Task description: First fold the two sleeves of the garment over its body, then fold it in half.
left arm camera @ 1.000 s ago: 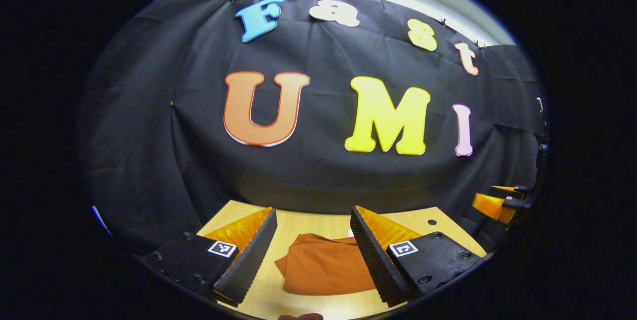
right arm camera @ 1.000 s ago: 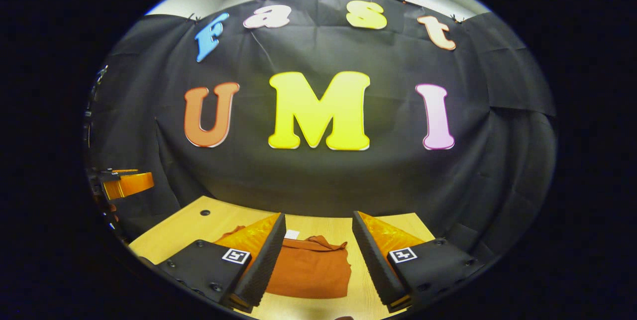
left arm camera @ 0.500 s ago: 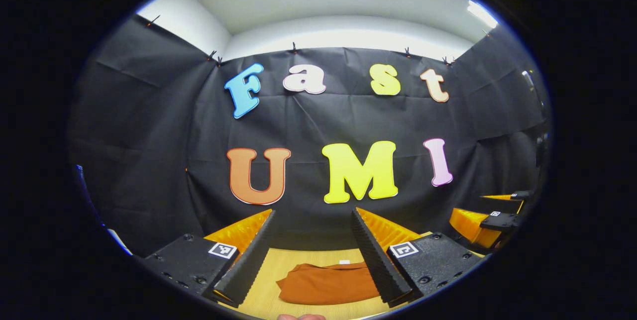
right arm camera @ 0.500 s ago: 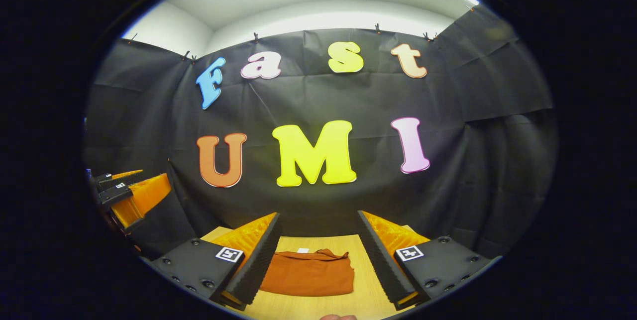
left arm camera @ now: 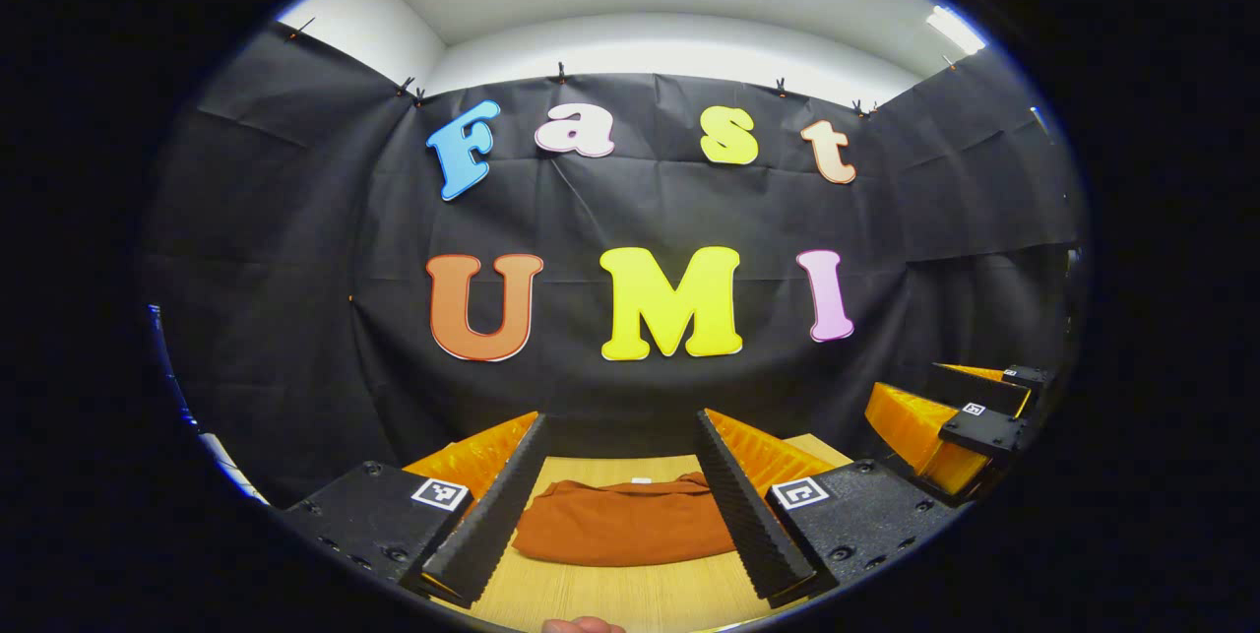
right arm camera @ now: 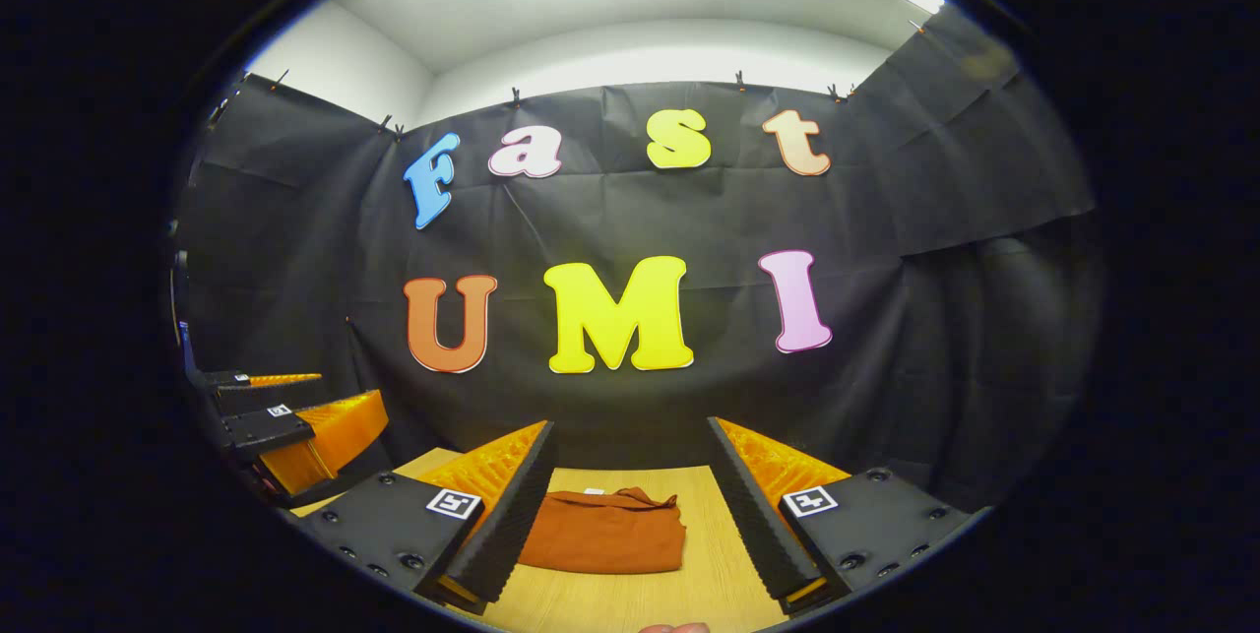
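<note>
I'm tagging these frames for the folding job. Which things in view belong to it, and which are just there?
Belongs to the job:
- garment, lying folded
- left gripper, open, off the cloth
- right gripper, open, off the cloth

Just there:
- wooden table
- booth wall

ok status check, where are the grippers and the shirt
Left gripper open, raised off the table. Right gripper open, also raised. Shirt lies folded in a compact bundle on the table, untouched. Nothing in the way.
</note>
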Demonstrator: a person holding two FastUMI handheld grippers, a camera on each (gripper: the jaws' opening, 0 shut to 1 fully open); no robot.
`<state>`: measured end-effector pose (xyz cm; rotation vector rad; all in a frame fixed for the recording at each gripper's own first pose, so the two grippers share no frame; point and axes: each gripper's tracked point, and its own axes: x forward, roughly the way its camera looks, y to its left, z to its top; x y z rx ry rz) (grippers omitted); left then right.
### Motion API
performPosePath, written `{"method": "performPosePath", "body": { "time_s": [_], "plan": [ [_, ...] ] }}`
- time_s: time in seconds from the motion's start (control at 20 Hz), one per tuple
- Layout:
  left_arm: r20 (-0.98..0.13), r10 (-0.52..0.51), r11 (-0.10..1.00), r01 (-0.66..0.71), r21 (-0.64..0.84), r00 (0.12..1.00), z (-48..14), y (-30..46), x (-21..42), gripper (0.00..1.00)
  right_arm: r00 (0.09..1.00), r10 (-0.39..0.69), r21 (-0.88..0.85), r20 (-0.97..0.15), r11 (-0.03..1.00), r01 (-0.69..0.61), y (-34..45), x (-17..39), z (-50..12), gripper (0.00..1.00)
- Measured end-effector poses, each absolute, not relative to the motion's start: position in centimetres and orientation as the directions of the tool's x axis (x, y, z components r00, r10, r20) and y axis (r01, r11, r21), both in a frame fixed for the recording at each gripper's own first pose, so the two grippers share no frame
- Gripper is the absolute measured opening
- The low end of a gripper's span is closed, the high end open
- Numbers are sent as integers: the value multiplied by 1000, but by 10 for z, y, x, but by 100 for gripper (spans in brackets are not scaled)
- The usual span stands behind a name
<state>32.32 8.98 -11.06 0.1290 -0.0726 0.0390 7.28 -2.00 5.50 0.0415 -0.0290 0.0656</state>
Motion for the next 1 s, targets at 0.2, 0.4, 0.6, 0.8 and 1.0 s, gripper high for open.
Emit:
{"method": "performPosePath", "body": {
  "time_s": [0.2,0.4,0.6,0.8,1.0],
  "plan": [
    [65,27,990,-35,135,998,-114,92,323,95,999,47,18,11,999,-47,-20,77,43,95],
    [47,13,992,-18,122,999,-120,93,322,96,999,34,-7,13,999,-34,-13,79,44,95],
    [43,32,993,-37,116,999,-124,101,325,96,999,39,-27,18,999,-39,-1,83,41,95],
    [38,31,995,-35,98,999,-130,104,330,96,999,46,-15,-1,999,-46,5,85,33,95],
    [18,7,996,-8,86,1000,-138,100,330,96,999,44,-17,-11,999,-44,7,84,29,95]
  ]
}}
